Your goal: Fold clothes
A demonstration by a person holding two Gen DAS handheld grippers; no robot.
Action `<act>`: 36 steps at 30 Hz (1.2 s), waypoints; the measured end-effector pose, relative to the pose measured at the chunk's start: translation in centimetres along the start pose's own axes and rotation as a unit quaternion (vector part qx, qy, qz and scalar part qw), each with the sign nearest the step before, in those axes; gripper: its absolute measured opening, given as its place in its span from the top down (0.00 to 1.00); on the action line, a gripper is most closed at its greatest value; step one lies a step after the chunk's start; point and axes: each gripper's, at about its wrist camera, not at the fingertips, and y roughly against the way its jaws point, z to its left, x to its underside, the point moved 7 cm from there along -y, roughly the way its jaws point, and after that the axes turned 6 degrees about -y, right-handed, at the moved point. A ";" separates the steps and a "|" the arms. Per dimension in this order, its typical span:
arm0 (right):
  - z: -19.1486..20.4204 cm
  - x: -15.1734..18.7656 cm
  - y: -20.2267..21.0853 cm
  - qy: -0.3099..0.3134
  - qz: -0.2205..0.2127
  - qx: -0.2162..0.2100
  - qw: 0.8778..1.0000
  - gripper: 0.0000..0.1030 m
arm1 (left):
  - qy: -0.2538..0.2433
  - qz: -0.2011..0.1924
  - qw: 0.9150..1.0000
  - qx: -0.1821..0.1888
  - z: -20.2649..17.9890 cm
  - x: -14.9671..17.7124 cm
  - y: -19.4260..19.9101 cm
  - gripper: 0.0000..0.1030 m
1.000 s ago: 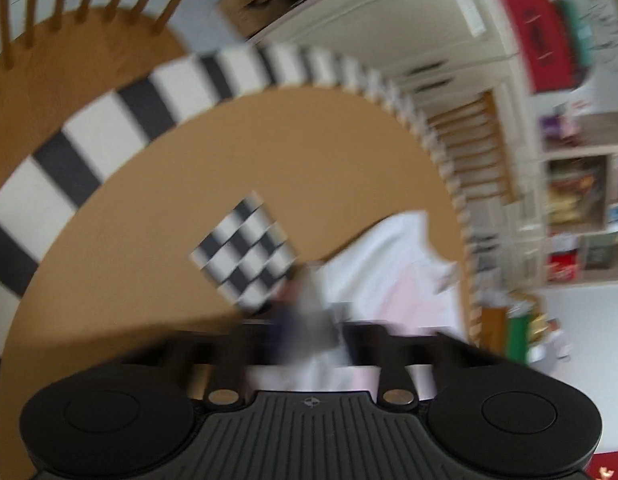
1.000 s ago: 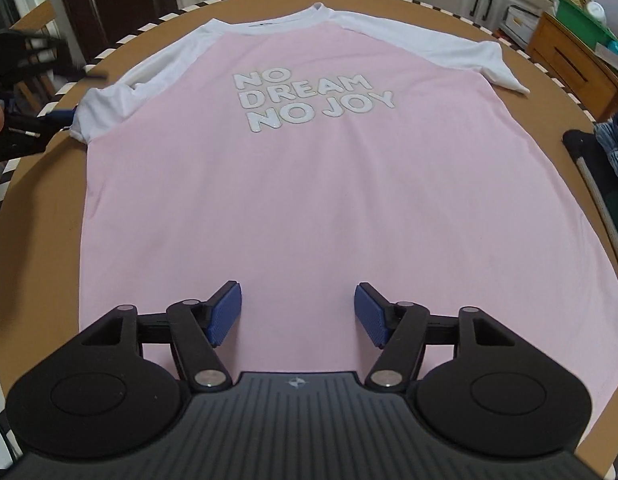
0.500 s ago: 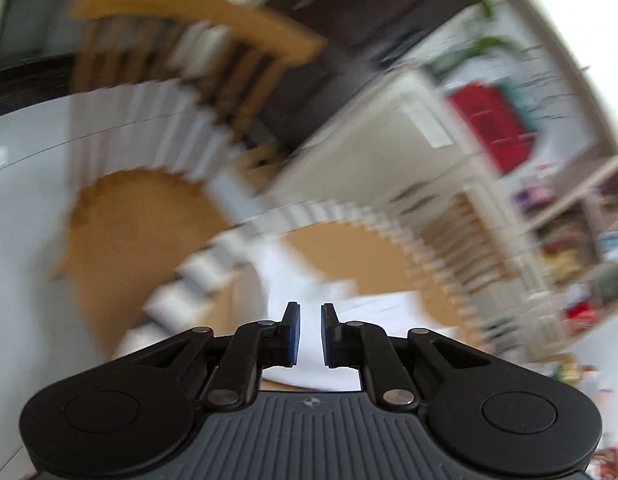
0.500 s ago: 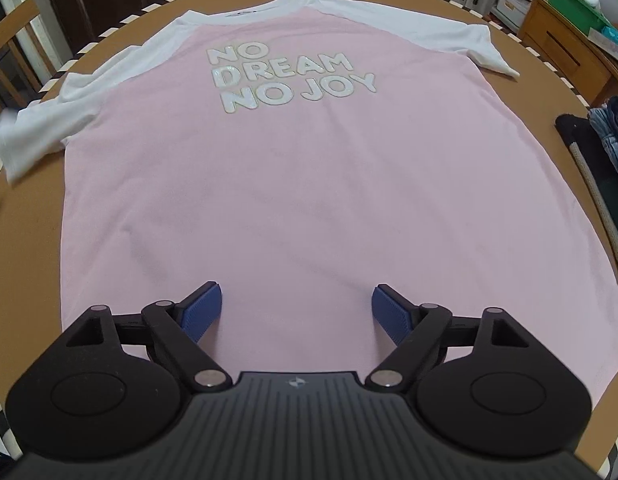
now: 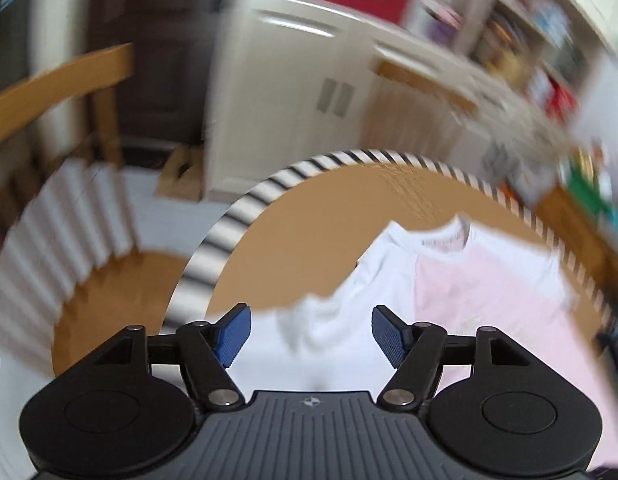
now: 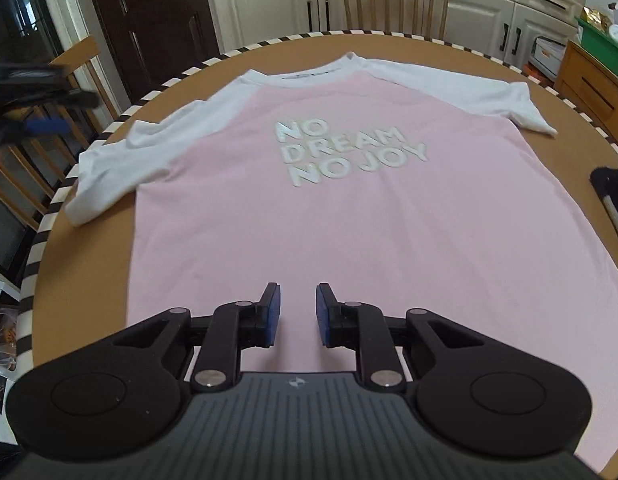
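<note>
Right wrist view: right gripper [image 6: 297, 310] hangs over the lower part of a pink T-shirt [image 6: 349, 220], jaws narrow with a small gap, having just been closing. Pink fabric shows through the gap, but I cannot tell whether any is pinched or the pads only hover above it. Ahead of the jaws the shirt lies flat, front up, on a round brown table [image 6: 89, 248] with a black-and-white striped edge. White lettering [image 6: 345, 152] sits on the chest, straight ahead of the jaws. Left white sleeve [image 6: 121, 164] is rumpled, ahead and left of the jaws, reaching the table edge. Right white sleeve [image 6: 505, 104] lies flat, ahead and right. Left gripper [image 6: 41, 124] shows blurred at far left, off the table edge, near the left sleeve. Wooden chair [image 6: 393, 0] stands beyond the table's far side.

Left wrist view, motion-blurred: left gripper [image 5: 311, 334] has jaws wide, just been opening, nothing pressed between the pads. White sleeve cloth [image 5: 333, 320] shows through the gap, below and ahead of the jaws. Pink body of the shirt lies ahead and right. Striped table rim curves ahead and left.
</note>
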 end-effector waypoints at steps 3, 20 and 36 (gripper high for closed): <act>1.0 0.0 -0.1 -0.014 0.003 0.031 0.999 0.68 | -0.120 0.026 0.992 0.017 -1.4 -1.9 -5.0 0.38; 3.5 0.0 -0.1 -0.069 0.023 0.093 0.993 0.55 | -0.243 0.075 0.964 0.080 -3.5 -2.8 -12.2 0.99; 0.0 0.2 -1.6 -0.076 0.043 0.100 0.991 0.52 | -0.213 0.070 0.974 0.039 0.3 -5.9 -13.0 0.75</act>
